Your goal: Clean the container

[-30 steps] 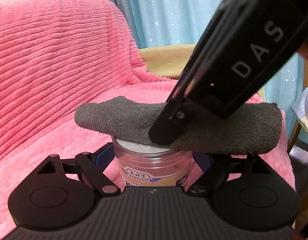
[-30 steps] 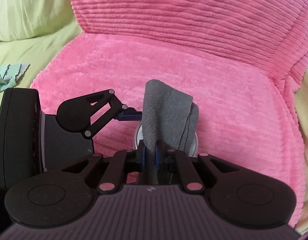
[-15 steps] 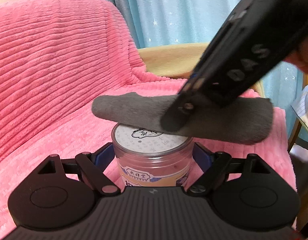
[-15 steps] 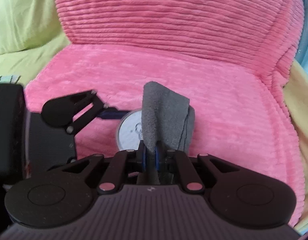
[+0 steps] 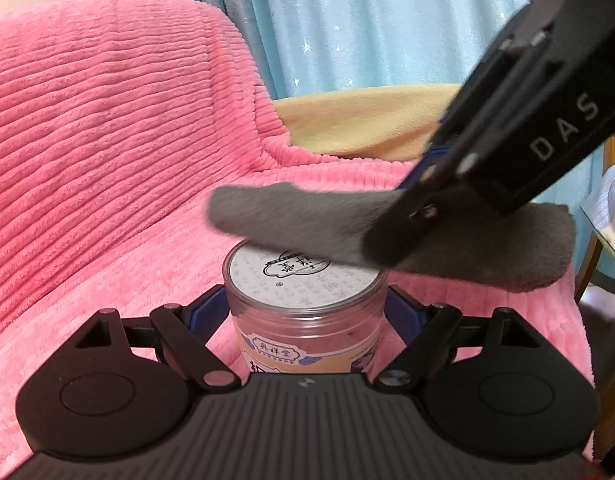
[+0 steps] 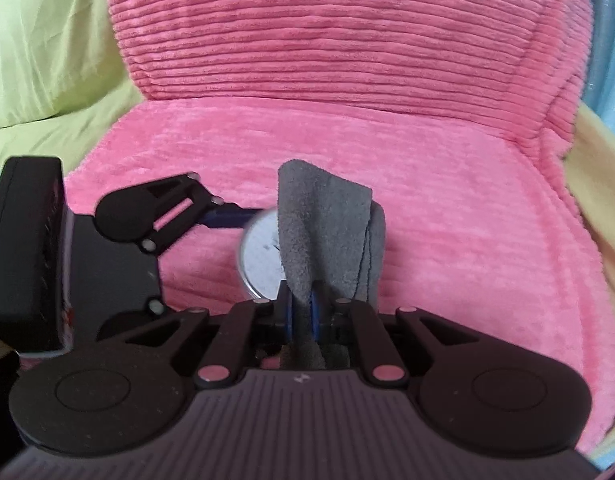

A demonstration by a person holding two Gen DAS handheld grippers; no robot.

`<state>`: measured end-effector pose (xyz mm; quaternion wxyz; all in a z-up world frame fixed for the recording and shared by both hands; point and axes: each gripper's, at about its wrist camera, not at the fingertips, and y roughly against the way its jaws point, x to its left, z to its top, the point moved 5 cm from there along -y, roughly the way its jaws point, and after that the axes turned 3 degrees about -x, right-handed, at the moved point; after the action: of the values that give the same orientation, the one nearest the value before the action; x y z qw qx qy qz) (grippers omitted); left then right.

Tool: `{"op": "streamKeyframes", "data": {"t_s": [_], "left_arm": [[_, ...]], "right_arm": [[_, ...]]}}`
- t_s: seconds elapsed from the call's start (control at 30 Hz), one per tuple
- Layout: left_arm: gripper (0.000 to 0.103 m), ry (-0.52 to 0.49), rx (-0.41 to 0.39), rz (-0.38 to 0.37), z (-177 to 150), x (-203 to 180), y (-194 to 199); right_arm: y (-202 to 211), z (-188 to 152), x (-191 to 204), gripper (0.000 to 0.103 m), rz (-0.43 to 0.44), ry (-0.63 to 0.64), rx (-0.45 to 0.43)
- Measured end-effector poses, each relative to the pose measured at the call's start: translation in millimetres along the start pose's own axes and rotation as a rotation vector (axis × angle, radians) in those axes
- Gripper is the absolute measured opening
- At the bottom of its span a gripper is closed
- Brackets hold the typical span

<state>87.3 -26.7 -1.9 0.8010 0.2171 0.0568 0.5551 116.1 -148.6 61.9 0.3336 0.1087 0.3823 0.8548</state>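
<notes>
A small round container (image 5: 305, 312) was seen standing upright on a pink ribbed blanket (image 5: 107, 140). Its wall was of clear plastic, with pinkish contents showing through, and a cream and blue label with printed characters was wrapped around the lower part. The lid (image 5: 303, 276) was flat and white, printed with a dark emblem and faint grey characters. In the right wrist view only a part of that lid (image 6: 261, 256) could be made out, blurred, beside the cloth.

The container was gripped by the left gripper (image 5: 305, 308): its blue-padded fingers (image 5: 205, 312) were pressed against the wall on either side, just below the lid. The jar was thus held between the two fingers, close in front of the gripper's body.

A grey cloth (image 5: 307, 224) was clamped in the right gripper (image 6: 302, 304), whose fingers were drawn together on a fold of it. In the left wrist view the right gripper (image 5: 395, 236) was seen coming in from the upper right, and the cloth was stretched out flat above the lid, covering its far edge; whether the lid was touched by it could not be told. From the right wrist the cloth (image 6: 327, 232) was seen standing up out of the fingers, over the right part of the lid.

Blue curtains (image 5: 367, 20) were visible behind.
</notes>
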Motion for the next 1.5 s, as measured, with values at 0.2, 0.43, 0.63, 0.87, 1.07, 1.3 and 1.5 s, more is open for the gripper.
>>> {"op": "streamKeyframes", "data": {"t_s": [0.2, 0.43, 0.63, 0.87, 1.07, 1.3, 1.5], "left_arm": [[0.084, 0.043, -0.015, 0.028, 0, 11, 3], [0.084, 0.131, -0.018, 0.131, -6, 52, 9], [0.085, 0.134, -0.004, 0.152, -8, 55, 3], [0.085, 0.113, -0.002, 0.154, -7, 48, 2], [0.089, 0.121, 0.013, 0.157, -7, 47, 5], [0.096, 0.117, 0.029, 0.16, -10, 43, 20], [0.101, 0.147, 0.071, 0.14, -16, 33, 41]], "right_arm": [[2, -7, -22, 0.007, -0.141, 0.015, -0.01], [-27, -12, -28, 0.007, -0.242, 0.183, -0.041], [-55, -22, -26, 0.007, -0.266, 0.289, -0.047], [-81, -40, -13, 0.007, -0.198, 0.286, -0.006], [-73, -41, -4, 0.008, -0.231, 0.292, -0.004], [-40, -46, 12, 0.008, -0.293, 0.307, 0.008], [-7, -69, 29, 0.008, -0.271, -0.007, -0.052]]}}
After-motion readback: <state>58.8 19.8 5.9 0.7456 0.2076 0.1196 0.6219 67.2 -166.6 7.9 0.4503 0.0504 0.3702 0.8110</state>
